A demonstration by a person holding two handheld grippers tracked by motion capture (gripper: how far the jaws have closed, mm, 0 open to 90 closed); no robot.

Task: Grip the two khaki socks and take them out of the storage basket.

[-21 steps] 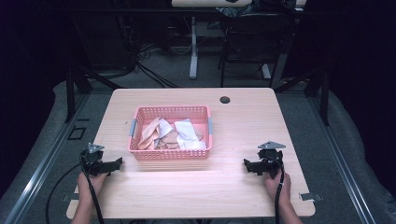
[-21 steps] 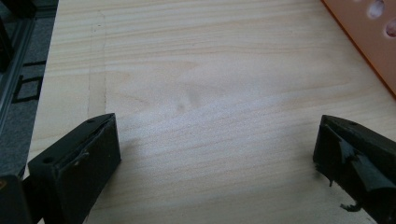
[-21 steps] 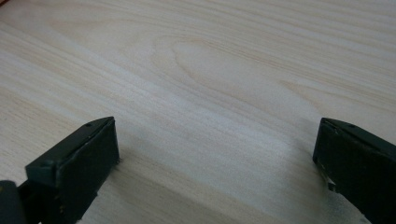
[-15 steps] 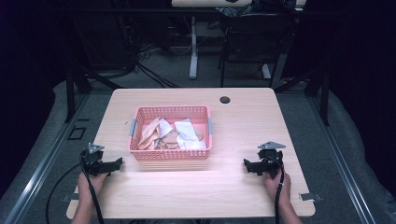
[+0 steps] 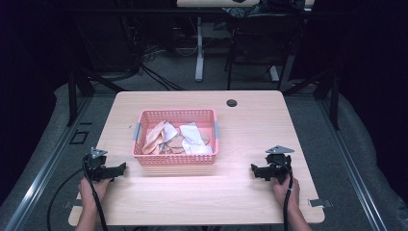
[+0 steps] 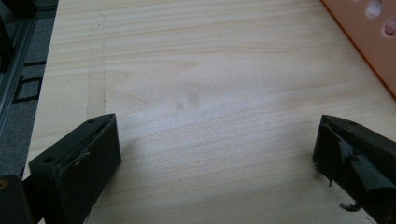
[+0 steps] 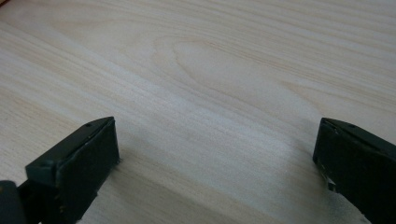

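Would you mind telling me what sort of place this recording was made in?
Probably a lab or workshop: a bare wooden table on a dark floor, loose cables behind it, and a framed rig rail alongside.

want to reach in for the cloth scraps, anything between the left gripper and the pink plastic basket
Nothing visible. The left gripper sits open on the light wooden table, with bare wood between it and the pink plastic mesh basket. The cloth scraps lie behind the basket's near wall, so reach over it.

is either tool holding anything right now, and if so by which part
Nothing is held. The left tool and the right tool both stand open over the bare table, with the pink basket of cloth pieces untouched between them.
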